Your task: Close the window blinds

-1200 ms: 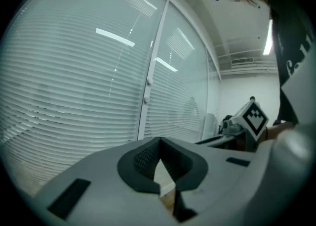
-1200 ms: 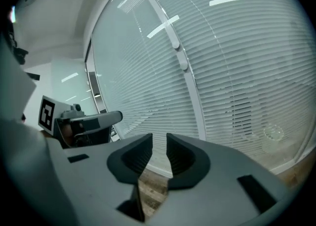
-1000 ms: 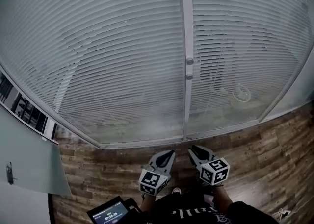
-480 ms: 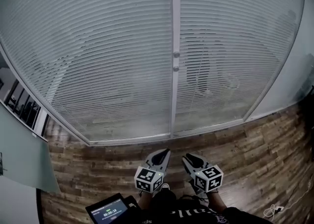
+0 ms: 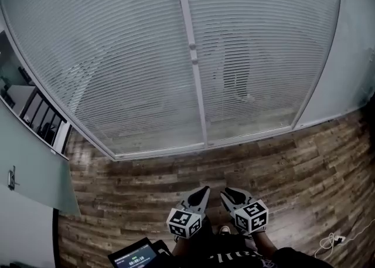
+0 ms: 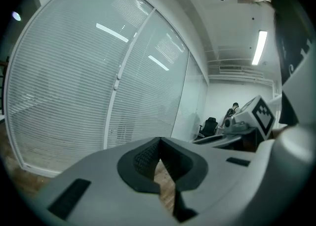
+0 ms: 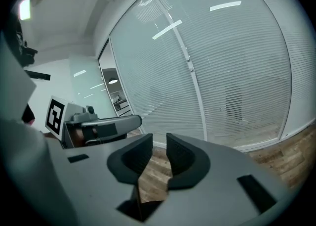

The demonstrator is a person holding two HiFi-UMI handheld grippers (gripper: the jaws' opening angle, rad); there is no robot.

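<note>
Since the earlier frames, the central post (image 5: 188, 61) has been shifted left in the head view. A wider strip of wood floor (image 5: 176, 170) is now shown in front of the glass. Both claws are kept low at the bottom edge, side by side.

The left claw (image 5: 204, 190) is clenched, tips met, with nothing in it. The right claw (image 5: 228, 192) is released, with a narrow gap and only floor seen through it.

The window blinds (image 5: 111, 67) hang down over both panes, ahead of and above the claws and well apart from them across the floor. The slats run level and the post runs upright. Two small knobs (image 5: 193, 50) are seen on the post, up and slightly left of the left claw, so that claw is judged the nearer. No contact has been made yet, and a reach forward and up is called for.
</note>
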